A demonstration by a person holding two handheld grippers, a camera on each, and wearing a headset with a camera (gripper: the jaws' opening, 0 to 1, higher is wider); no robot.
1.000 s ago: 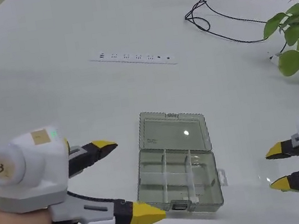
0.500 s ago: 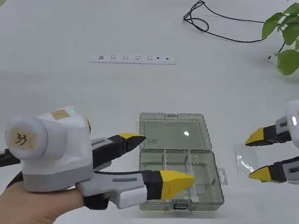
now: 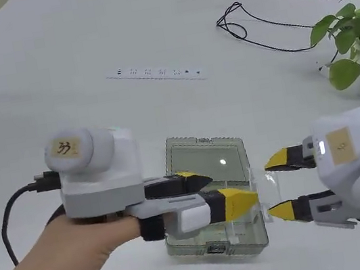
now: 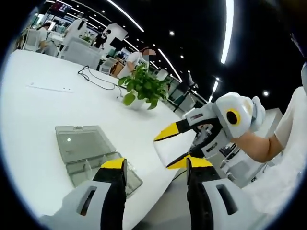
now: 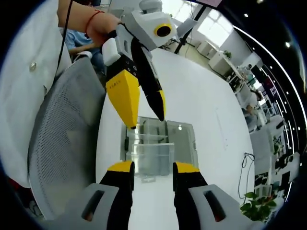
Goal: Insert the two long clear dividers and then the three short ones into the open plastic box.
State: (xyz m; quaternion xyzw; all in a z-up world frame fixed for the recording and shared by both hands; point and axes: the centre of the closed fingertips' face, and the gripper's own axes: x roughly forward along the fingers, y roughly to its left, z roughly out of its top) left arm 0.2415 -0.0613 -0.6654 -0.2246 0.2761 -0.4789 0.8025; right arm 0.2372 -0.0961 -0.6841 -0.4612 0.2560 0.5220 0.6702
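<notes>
The clear grey plastic box [image 3: 203,153] lies on the white table [image 3: 54,73] with its lid folded back, and partitions show inside the base. My left gripper [image 3: 216,187] hovers over the box's base, open, with nothing between its yellow tips. Just right of the box, my right gripper [image 3: 278,185] is shut on a clear divider [image 5: 152,154], which spans the gap between its tips. From the right gripper view, the box [image 5: 160,132] sits beyond the divider, and the left gripper [image 5: 144,117] hangs above it. The left gripper view has the box [image 4: 81,143] at lower left and the right gripper [image 4: 169,149] with the clear sheet.
A white power strip [image 3: 157,75] lies behind the box. A black cable [image 3: 251,24] loops at the back right, and a potted plant [image 3: 350,39] stands at the right edge. A grey mesh chair [image 5: 62,129] is by the table's near edge.
My left gripper has moved right, from beside the box to over its base. My right gripper has carried the clear divider left, up to the box's right side.
</notes>
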